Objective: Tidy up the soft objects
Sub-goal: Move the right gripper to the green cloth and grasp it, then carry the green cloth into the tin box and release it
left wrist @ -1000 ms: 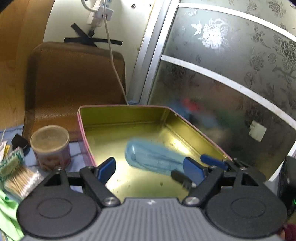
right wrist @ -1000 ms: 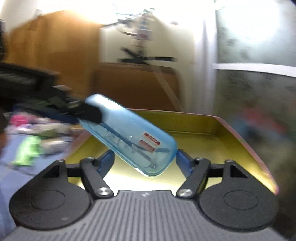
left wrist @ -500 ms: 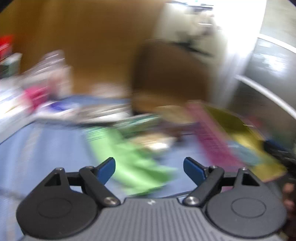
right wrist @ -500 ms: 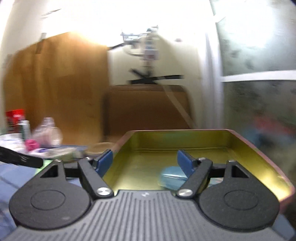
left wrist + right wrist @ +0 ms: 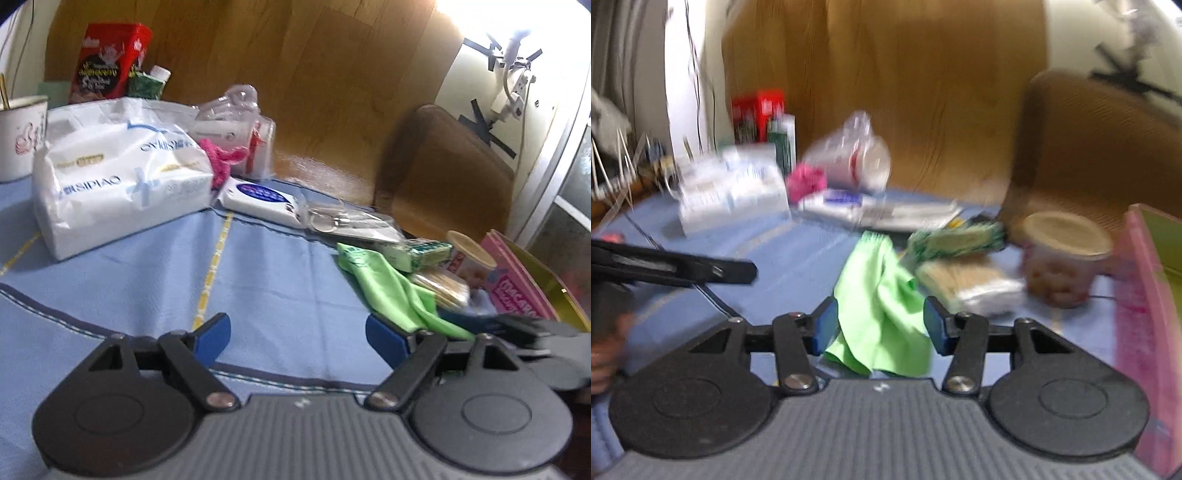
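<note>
The right gripper (image 5: pixel 880 326) has just been closing, its jaws narrowed around the green cloth (image 5: pixel 879 295) at lower centre, pads not clearly pressing. Cotton swabs (image 5: pixel 964 282) and a paper cup (image 5: pixel 1065 251) crowd its right. The left gripper (image 5: pixel 298 338) gapes empty over blue tablecloth (image 5: pixel 147 266); a tissue pack (image 5: pixel 118 177) sits upper left.

Right view blurred, pink tin (image 5: pixel 1145 295) cut off at edge (contents unseen), labels unreadable
</note>
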The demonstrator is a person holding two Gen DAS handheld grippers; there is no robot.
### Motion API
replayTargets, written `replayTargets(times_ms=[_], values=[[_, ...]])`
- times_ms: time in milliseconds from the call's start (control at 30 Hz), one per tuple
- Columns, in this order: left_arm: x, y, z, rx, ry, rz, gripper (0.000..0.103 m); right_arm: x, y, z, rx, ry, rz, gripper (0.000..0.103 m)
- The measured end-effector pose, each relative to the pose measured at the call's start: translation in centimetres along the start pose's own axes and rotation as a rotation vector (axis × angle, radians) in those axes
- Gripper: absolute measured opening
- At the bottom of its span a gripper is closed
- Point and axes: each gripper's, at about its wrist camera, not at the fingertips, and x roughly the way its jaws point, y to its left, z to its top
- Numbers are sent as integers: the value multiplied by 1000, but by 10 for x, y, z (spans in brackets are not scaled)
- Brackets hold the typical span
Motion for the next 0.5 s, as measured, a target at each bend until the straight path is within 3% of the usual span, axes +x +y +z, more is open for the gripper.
replayTargets(times_ms=[67,100,267,300,367,433,467,500], values=[[0,-1,0,-29,24,-50,83,10,5,-2,-9,13,-1,32],[0,-1,1,-46,40,-81,83,9,8,-1,-12,12,6,12],[5,-11,3,-95,128,-199,83,-13,33,-16,-64,1,87,8],[7,-16,2,-95,150,-222,79,-21,38,-20,-74,-6,107,8],[11,-25,-1,-78,193,-252,60,-37,47,-27,-74,-26,166,8],[17,-34,-5,-63,229,-262,31,-50,54,-33,-84,-54,188,8],[18,-37,-6,-60,240,-270,24,-57,56,-36,-87,-70,194,8],[19,-41,-7,-65,249,-292,9,-63,58,-39,-86,-86,200,8]])
